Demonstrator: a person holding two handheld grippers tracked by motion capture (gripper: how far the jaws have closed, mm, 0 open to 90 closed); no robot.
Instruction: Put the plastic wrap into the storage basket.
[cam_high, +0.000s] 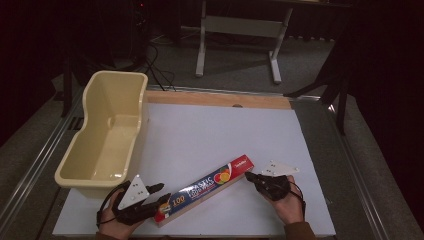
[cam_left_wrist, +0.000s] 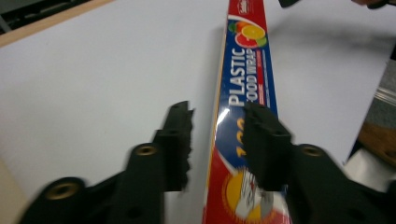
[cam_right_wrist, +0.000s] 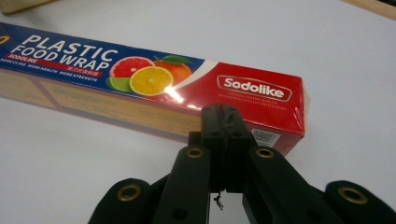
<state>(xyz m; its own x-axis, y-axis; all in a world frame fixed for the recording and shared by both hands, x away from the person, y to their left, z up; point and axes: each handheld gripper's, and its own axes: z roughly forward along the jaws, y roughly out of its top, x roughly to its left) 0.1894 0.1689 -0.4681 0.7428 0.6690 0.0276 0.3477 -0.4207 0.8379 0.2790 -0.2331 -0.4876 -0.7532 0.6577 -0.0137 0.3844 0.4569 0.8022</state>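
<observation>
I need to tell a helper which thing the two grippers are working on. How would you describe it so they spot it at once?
Start at the white table with the cream tub at its left edge. Near the front edge, right of the tub, a long thin box lies flat and slanted between the left gripper and the right gripper. It is the one printed thing: red and blue, citrus fruit, marked PLASTIC FOOD WRAP.

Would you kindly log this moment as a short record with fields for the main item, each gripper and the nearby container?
item: wrap box, lying flat and slantwise on the white table
left gripper: jaws open, astride the box's near end, not yet pressing
right gripper: jaws shut, empty, tips at the box's red end
container: cream tub, empty, at the table's left edge
</observation>
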